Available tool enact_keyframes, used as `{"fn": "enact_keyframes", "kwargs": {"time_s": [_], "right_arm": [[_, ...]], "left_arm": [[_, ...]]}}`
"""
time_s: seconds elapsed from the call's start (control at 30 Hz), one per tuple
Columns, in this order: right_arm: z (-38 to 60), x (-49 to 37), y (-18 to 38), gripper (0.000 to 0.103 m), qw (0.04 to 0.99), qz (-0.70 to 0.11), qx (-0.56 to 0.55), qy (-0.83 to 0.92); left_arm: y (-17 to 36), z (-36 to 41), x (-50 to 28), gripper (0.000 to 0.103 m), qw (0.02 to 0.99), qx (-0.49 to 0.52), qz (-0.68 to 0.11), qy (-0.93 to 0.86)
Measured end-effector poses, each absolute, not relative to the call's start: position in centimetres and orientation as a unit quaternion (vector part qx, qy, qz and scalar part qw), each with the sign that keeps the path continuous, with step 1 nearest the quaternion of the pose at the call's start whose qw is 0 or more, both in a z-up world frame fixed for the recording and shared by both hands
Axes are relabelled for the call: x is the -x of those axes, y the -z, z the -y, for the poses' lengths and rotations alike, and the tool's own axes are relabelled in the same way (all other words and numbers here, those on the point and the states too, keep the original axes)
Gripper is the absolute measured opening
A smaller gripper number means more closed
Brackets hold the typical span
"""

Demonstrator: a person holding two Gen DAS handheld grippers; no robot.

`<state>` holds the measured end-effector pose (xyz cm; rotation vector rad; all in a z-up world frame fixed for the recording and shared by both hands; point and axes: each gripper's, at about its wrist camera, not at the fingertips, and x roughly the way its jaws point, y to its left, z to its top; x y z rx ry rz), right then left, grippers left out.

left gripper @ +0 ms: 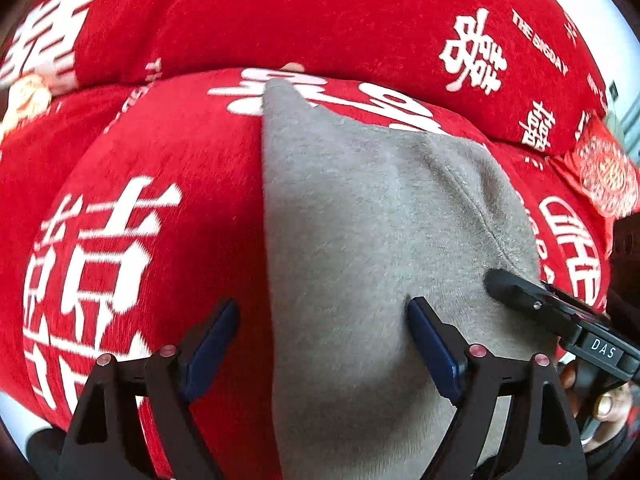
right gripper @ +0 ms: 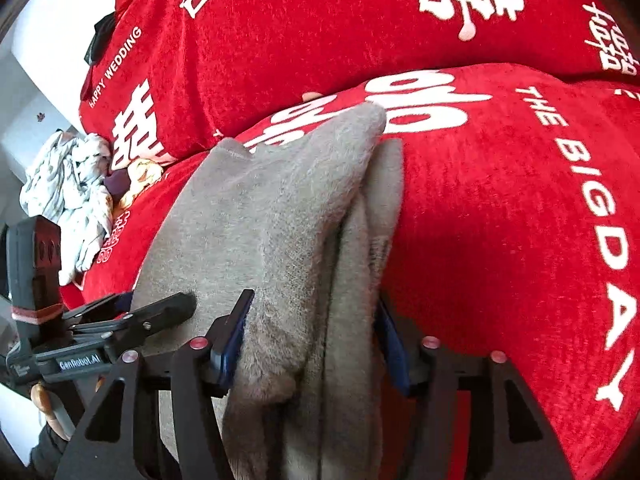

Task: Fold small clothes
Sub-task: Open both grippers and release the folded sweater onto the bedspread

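Grey garment [right gripper: 280, 208] bunched between the clenched right gripper [right gripper: 312, 332]; left gripper [left gripper: 324, 316], spread wide, straddles its left edge.

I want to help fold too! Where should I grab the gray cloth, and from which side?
Grab the gray cloth at its bunched near edge, coming from the near side, as the right gripper does. The layers stack there into a ridge that fits between the jaws; farther up it lies flat on the red blanket. The left gripper stands open over it.
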<state>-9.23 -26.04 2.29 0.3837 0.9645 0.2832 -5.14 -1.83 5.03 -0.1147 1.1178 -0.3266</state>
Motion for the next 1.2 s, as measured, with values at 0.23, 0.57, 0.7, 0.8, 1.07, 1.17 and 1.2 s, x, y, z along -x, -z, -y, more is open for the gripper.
{"fn": "enact_keyframes", "kwargs": {"time_s": [0.23, 0.57, 0.7, 0.8, 1.07, 1.17, 1.2], "right_arm": [[23.0, 14.5, -7.7, 0.063, 0.9, -0.383, -0.074, -0.196], [22.4, 14.4, -3.1, 0.062, 0.861, -0.436, -0.107, -0.238], [22.2, 14.3, -5.0, 0.063, 0.869, -0.417, -0.088, -0.251], [22.0, 12.5, -6.7, 0.063, 0.876, -0.399, -0.081, -0.257], [23.9, 4.6, -3.7, 0.066, 0.863, -0.448, -0.098, -0.212], [24.1, 4.0, -3.4, 0.066, 0.864, -0.45, -0.098, -0.205], [23.9, 4.1, -3.6, 0.066, 0.864, -0.451, -0.094, -0.202]], "left_arm": [[-6.3, -0.9, 8.6, 0.087, 0.852, 0.056, -0.505, 0.128], [-4.1, -1.5, 8.8, 0.096, 0.848, 0.048, -0.518, 0.104], [-5.6, -0.4, 8.0, 0.096, 0.856, 0.023, -0.507, 0.101], [-6.9, 0.8, 6.0, 0.096, 0.864, 0.008, -0.494, 0.101], [-4.4, 2.7, -0.5, 0.096, 0.839, -0.02, -0.539, 0.071], [-4.3, 3.0, -1.0, 0.096, 0.838, -0.022, -0.541, 0.071], [-4.4, 3.1, -1.0, 0.096, 0.839, -0.027, -0.54, 0.068]]}}
